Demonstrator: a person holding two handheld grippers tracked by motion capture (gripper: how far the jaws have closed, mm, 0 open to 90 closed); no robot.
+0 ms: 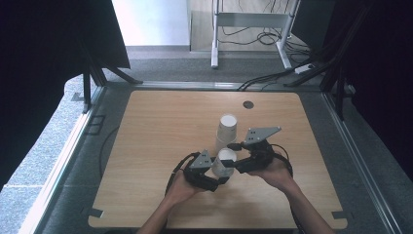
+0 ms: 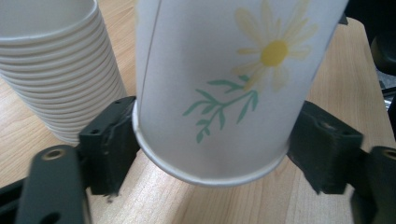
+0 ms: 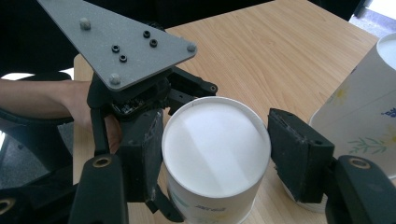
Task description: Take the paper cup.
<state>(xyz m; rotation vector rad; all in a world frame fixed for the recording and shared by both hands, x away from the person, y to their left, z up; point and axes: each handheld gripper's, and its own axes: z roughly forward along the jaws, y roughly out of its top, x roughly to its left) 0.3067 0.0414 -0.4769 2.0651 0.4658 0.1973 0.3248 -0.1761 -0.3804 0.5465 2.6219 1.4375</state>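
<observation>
A white paper cup (image 1: pixel 224 162) with a daisy print (image 2: pixel 219 84) stands upside down, its base up (image 3: pixel 215 147), near the middle front of the wooden table (image 1: pixel 160 126). My left gripper (image 1: pixel 217 171) (image 2: pixel 217 144) holds it low by the rim, with a black pad against each side. From the other side, my right gripper (image 1: pixel 233 163) (image 3: pixel 217 158) clamps the cup near its base. Just behind it, a tall stack of upside-down paper cups (image 1: pixel 227 129) (image 2: pixel 56 70) (image 3: pixel 359 121) stands close to the right gripper's far jaw.
A small dark round hole (image 1: pixel 248 104) marks the far side of the table. Bare wood lies to the left and right of both hands. Beyond the far edge are the legs of a metal desk (image 1: pixel 214 34) and cables on the floor (image 1: pixel 272 73).
</observation>
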